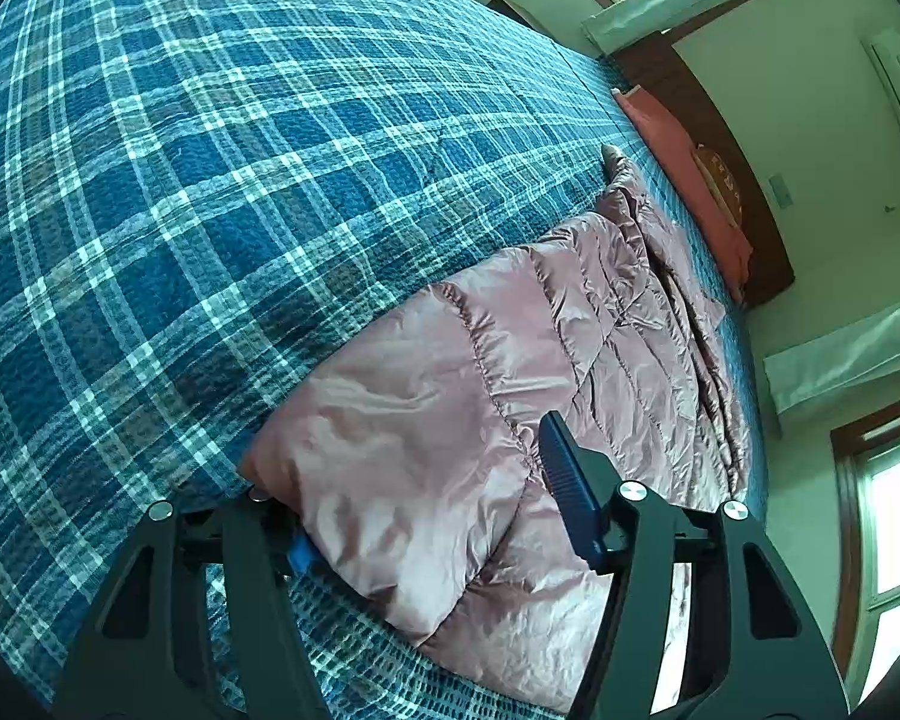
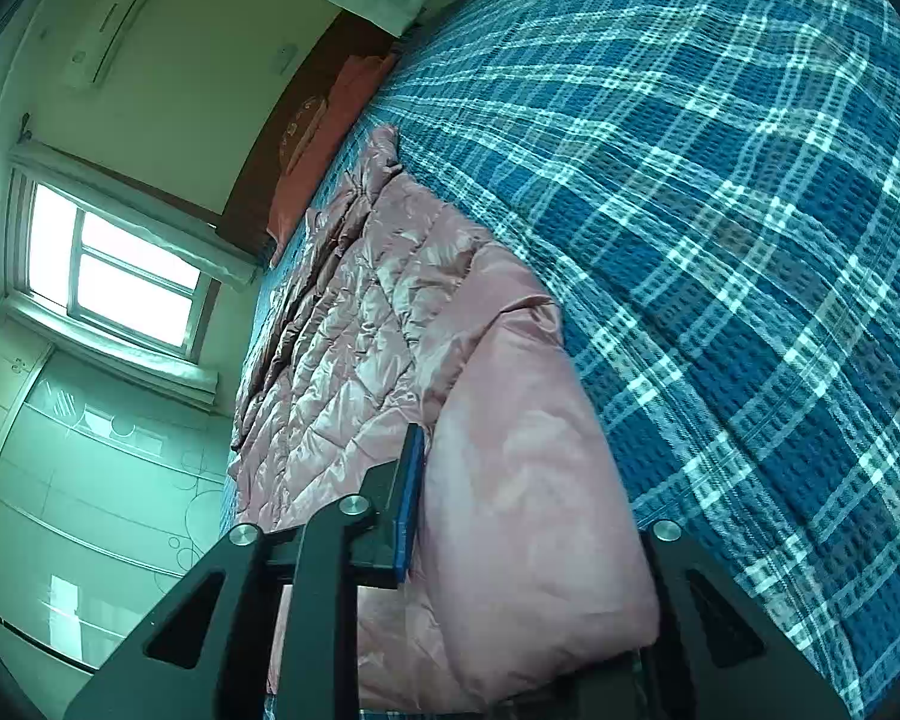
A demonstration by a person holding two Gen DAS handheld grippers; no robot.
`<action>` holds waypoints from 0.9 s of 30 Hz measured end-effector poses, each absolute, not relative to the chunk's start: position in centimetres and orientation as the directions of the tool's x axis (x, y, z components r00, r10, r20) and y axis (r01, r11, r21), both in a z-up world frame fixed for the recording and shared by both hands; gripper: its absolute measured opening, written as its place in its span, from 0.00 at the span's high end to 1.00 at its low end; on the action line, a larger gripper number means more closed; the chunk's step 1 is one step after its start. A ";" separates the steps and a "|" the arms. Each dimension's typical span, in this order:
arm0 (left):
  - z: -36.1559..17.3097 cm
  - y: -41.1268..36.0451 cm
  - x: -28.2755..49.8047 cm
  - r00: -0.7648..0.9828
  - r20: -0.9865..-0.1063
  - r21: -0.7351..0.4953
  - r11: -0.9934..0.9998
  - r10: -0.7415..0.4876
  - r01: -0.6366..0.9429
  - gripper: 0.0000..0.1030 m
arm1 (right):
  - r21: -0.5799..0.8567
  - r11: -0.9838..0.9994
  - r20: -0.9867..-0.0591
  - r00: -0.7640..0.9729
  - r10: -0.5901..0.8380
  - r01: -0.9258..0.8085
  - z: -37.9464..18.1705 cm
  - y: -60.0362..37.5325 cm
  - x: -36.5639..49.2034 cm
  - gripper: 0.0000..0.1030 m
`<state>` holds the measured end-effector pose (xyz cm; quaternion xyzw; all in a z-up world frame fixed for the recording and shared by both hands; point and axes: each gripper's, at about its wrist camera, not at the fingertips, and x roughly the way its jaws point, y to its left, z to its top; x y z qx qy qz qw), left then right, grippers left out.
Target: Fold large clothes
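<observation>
A shiny pink quilted jacket (image 1: pixel 618 312) lies along the edge of a bed covered with a blue plaid blanket (image 1: pixel 210 180). In the left wrist view my left gripper (image 1: pixel 408 462) is closed on a puffy folded corner of the jacket. Its right blue pad (image 1: pixel 570 480) presses into a seam, and its left finger is mostly buried under the fold. In the right wrist view the same jacket (image 2: pixel 360 330) stretches away toward the pillows. My right gripper (image 2: pixel 522 468) is shut on another smooth folded edge. Its left pad (image 2: pixel 411 498) sits flat against the fabric, and the other finger is hidden behind it.
An orange pillow (image 1: pixel 684 180) and a dark wooden headboard (image 1: pixel 720 138) stand at the far end of the bed. The plaid blanket (image 2: pixel 720 180) fills the bed beside the jacket. A window (image 2: pixel 120 264) and a pale wardrobe (image 2: pixel 90 480) lie beyond the bed's edge.
</observation>
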<state>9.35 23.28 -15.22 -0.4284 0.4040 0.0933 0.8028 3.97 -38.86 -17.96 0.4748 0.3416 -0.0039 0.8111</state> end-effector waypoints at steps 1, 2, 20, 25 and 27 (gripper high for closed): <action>-15.2 23.5 9.0 0.659 -0.724 -0.621 0.608 -0.202 -0.495 0.42 | 0.768 0.547 -0.558 0.766 0.319 0.333 -18.1 -38.9 4.0 0.80; -15.2 23.7 8.8 0.660 -0.722 -0.626 0.603 -0.208 -0.495 0.43 | 0.770 0.546 -0.557 0.766 0.320 0.332 -18.2 -39.1 3.4 0.80; -16.0 22.3 9.2 0.685 -0.633 -0.739 0.544 -0.360 -0.398 0.81 | 0.769 0.557 -0.558 0.754 0.347 0.313 -18.5 -38.6 1.0 0.80; -15.4 22.6 8.7 0.722 -0.592 -0.759 0.548 -0.358 -0.351 0.94 | 0.779 0.558 -0.537 0.764 0.357 0.286 -17.8 -38.9 1.1 0.87; -14.7 22.9 8.5 0.733 -0.578 -0.765 0.550 -0.359 -0.334 0.95 | 0.779 0.571 -0.517 0.779 0.355 0.257 -17.0 -38.9 0.9 0.90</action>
